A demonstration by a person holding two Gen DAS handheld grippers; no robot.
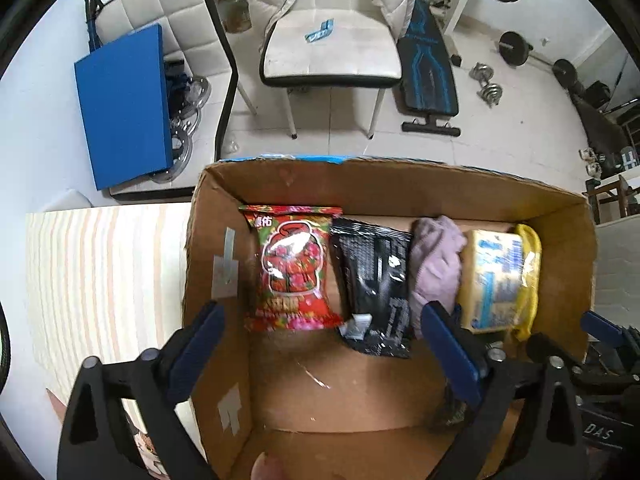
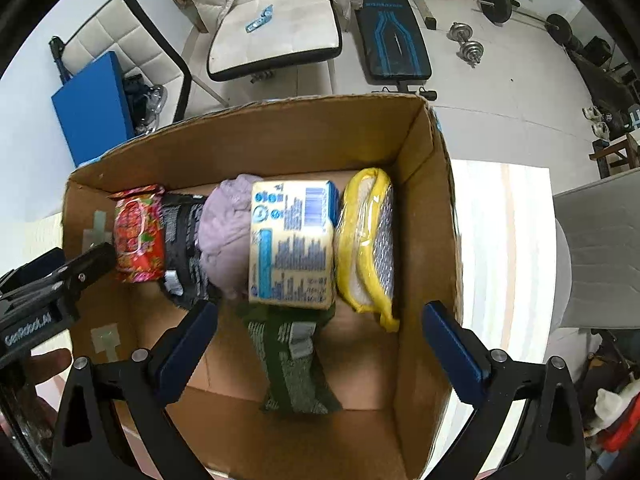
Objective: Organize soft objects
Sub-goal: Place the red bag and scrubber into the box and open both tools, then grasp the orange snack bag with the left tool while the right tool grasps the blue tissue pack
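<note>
An open cardboard box (image 1: 212, 240) (image 2: 424, 208) holds a row of soft items: a red snack bag (image 1: 294, 268) (image 2: 138, 236), a black packet (image 1: 376, 280) (image 2: 180, 236), a lilac cloth (image 1: 434, 264) (image 2: 226, 232), a cream tissue pack with blue print (image 1: 496, 276) (image 2: 292, 244) and a yellow-edged pad in plastic (image 2: 368, 240) (image 1: 530, 256). A green patterned cloth (image 2: 296, 364) lies flat in front of the tissue pack. My left gripper (image 1: 324, 344) is open and empty above the box's left half. My right gripper (image 2: 320, 336) is open and empty above the green cloth.
The box stands on a striped tablecloth (image 1: 100, 276) (image 2: 504, 248). Beyond the table are a white chair (image 1: 332, 52), a blue board (image 1: 124, 104), a weight bench (image 1: 426, 72) and dumbbells (image 1: 488, 84). The left gripper's body (image 2: 44, 296) shows at the left of the right wrist view.
</note>
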